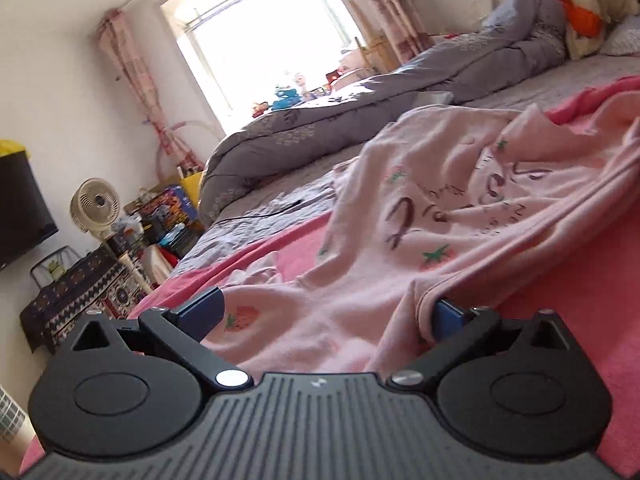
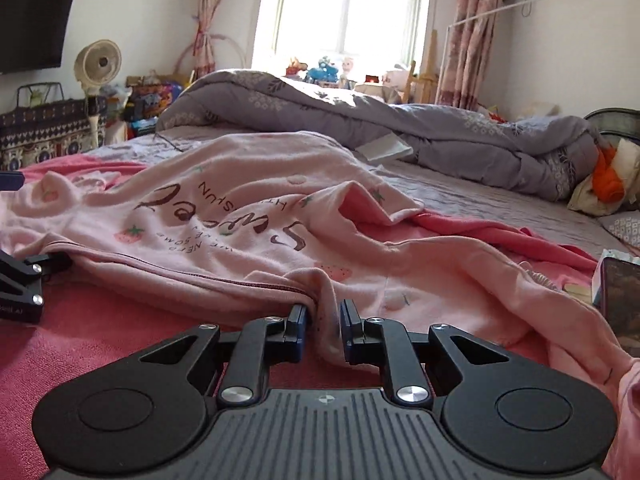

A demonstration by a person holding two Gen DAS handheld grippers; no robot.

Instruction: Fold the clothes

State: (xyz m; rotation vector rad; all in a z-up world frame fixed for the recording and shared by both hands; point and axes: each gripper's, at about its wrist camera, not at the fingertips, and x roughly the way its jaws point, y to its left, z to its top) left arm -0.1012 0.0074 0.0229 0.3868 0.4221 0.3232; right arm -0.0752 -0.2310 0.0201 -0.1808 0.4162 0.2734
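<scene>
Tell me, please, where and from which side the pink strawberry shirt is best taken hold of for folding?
Best at its near hem, coming in low from the near edge of the bed. The pink strawberry shirt lies face up on the pink blanket with that hem toward both tools. The right gripper already has a bunched fold between its jaws; the left gripper straddles the hem, jaws wide.

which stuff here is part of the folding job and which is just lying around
Part of the job:
- pink strawberry top
- right gripper, pinching its hem
- left gripper, fingers wide around the cloth
- pink blanket under it

Lying about:
- grey duvet
- fan
- windowsill toys
</scene>
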